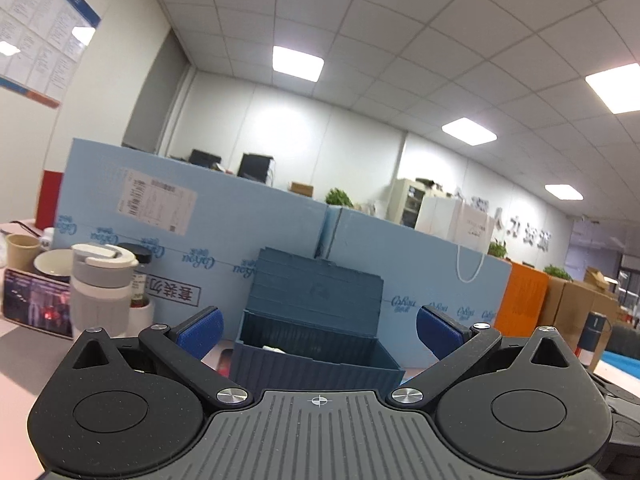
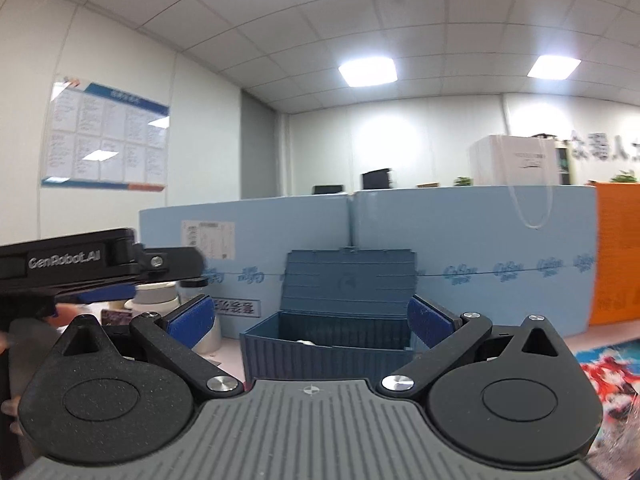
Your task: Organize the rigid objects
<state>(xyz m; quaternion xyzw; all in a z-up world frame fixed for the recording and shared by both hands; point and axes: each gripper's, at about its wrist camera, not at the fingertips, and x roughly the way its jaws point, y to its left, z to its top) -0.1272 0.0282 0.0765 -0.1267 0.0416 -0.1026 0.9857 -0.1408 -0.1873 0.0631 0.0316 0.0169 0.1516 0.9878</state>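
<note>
A: Left tool [image 1: 318, 332] spread wide, blue pads [image 1: 200, 336] far apart, gripping nothing. Same for the right tool [image 2: 310, 318], wide and bare.

B: And the dark blue ribbed plastic storage box [image 1: 316, 360]?

A: Sitting on the desk [image 1: 24, 364] straight ahead of both tools, hinged lid [image 1: 316, 288] flipped up and leaning back toward the light blue foam board wall [image 1: 248, 216]. Something small and white [image 1: 272, 348] inside near the front wall (too little showing to name it).

B: Anything else around?

A: Off to the left, a white and grey lidded travel mug [image 1: 102, 288], with a dark-capped jar [image 1: 138, 276] just behind it. Further left, a beige cup [image 1: 22, 246] and a white bowl [image 1: 52, 266]. From the right wrist view, left tool [image 2: 100, 268] poking in from the left edge, black body marked GenRobot.AI. Orange panel [image 2: 618, 252] at the right end of the foam wall.
</note>
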